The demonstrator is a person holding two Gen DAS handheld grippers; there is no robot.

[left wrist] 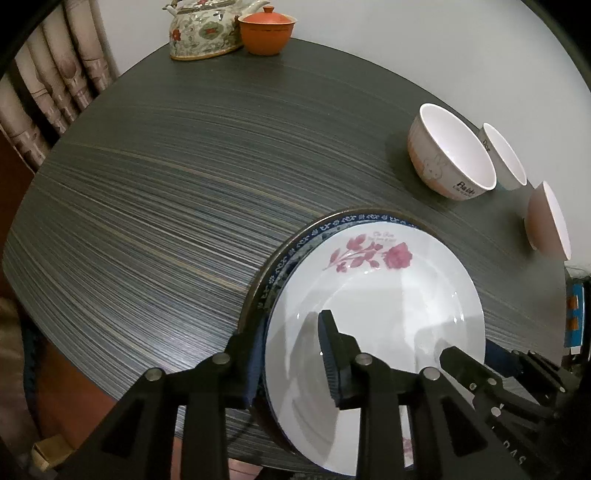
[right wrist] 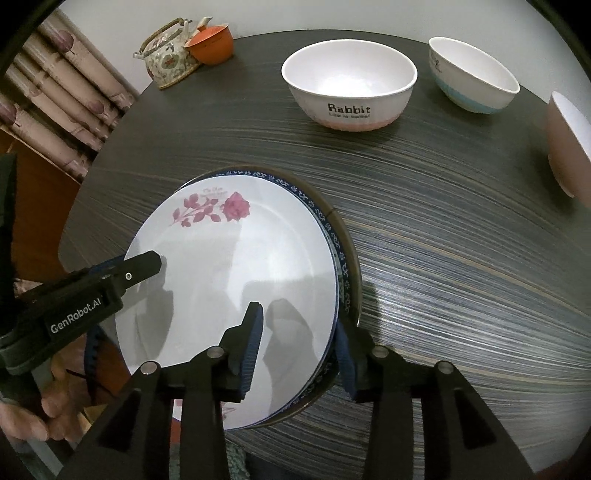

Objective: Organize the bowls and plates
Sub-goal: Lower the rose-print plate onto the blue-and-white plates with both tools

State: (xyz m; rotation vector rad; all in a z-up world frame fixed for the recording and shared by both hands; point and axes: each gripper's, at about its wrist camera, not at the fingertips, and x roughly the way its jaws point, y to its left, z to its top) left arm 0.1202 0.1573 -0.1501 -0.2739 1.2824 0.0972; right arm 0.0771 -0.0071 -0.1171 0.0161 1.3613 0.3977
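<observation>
A white plate with a pink rose (left wrist: 369, 288) (right wrist: 236, 266) lies on top of a blue-patterned plate (left wrist: 295, 247) (right wrist: 332, 229), stacked near the table's front edge. My left gripper (left wrist: 291, 360) straddles the stack's left rim, open, one pad outside the rim and one over the white plate. My right gripper (right wrist: 299, 350) straddles the right rim the same way, open, with a gap at its inner pad. A finger (right wrist: 142, 266) of the left gripper shows in the right wrist view. Beyond stand a Rabbit bowl (left wrist: 450, 155) (right wrist: 349, 88), a blue-banded bowl (left wrist: 506, 158) (right wrist: 476, 81) and a pinkish bowl (left wrist: 546, 221) (right wrist: 565, 144).
A flowered teapot (left wrist: 203, 33) (right wrist: 166, 59) and an orange lidded cup (left wrist: 266, 31) (right wrist: 212, 44) stand at the far edge of the dark round table (left wrist: 166, 184) (right wrist: 461, 258). A curtain (left wrist: 48, 88) hangs at the left. A person's hand (right wrist: 26, 410) holds the left gripper.
</observation>
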